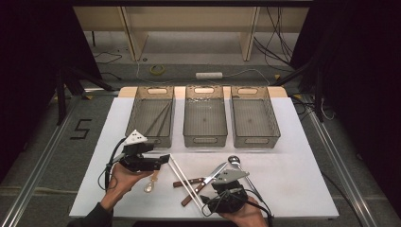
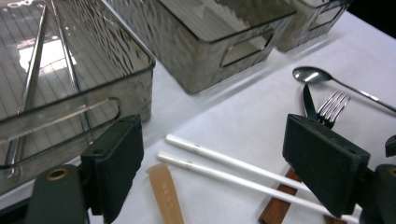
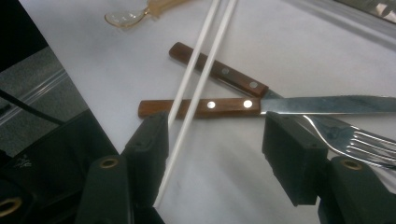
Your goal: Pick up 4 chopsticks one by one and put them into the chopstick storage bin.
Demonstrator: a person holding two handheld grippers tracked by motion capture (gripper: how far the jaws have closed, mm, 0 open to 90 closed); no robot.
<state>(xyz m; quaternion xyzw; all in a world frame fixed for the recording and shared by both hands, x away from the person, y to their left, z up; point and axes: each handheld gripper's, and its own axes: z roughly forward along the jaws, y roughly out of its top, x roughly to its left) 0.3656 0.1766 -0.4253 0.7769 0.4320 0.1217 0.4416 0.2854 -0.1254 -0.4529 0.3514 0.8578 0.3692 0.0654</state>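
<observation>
The pair of thin white plastic chopsticks [image 1: 183,177] is seen lying side by side on the white bench [image 1: 293,142], crossed over two wooden-handled steel knives [image 3: 219,105], near a translucent amber plastic spoon [image 1: 151,182]. They're judged light, stiff, smooth & prob. slippery; being so thin and flat on the bench, both are best pinched together near an end, clear of the knife handles. The left gripper [image 2: 215,163] is held low, jaws apart, w/ the sticks' upper ends between them, untouched. The right gripper [image 3: 215,154] is angled down over the lower ends, jaws apart, nothing clamped. A pair of metal chopsticks [image 1: 161,120] is seen in the left smoky clear plastic bin [image 1: 150,92].
</observation>
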